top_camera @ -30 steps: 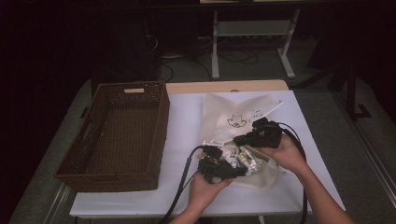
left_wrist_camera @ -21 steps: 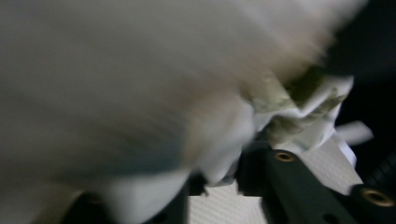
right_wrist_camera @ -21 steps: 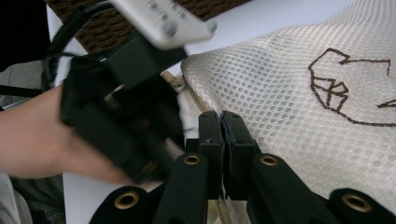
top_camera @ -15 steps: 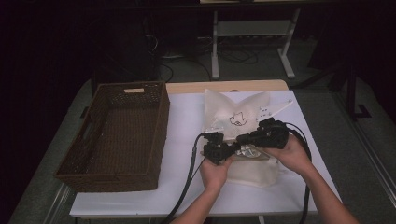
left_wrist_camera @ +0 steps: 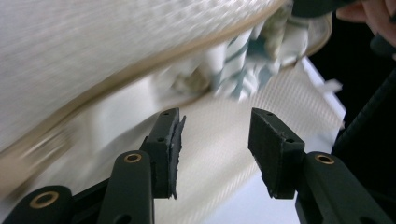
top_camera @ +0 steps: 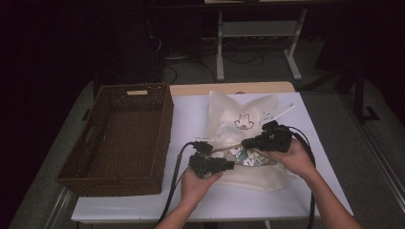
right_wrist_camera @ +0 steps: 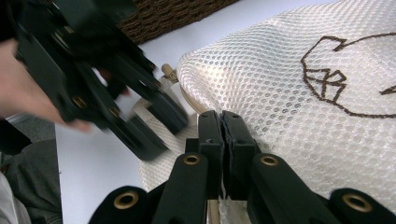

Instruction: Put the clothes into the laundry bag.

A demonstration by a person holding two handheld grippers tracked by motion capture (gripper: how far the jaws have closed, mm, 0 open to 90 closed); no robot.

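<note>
Opening the mesh bag

My left tool [top_camera: 229, 165], near the surface's front edge, has just opened its jaws, nothing between them. My right tool [top_camera: 247, 142] is clamped on the mesh bag [top_camera: 239, 119] rim, lifting it so the clothes [top_camera: 246, 157] inside can come out. The basket [top_camera: 119, 133] waits along the left edge.

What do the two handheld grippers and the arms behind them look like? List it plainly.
Left gripper: matte black, two flat jaws with ribbed pads and brass-coloured rivets at the pivots. Right gripper: the same black build and brass rivets. A black cable trails from each toward the person. Both forearms are bare, no sleeves in sight.
</note>
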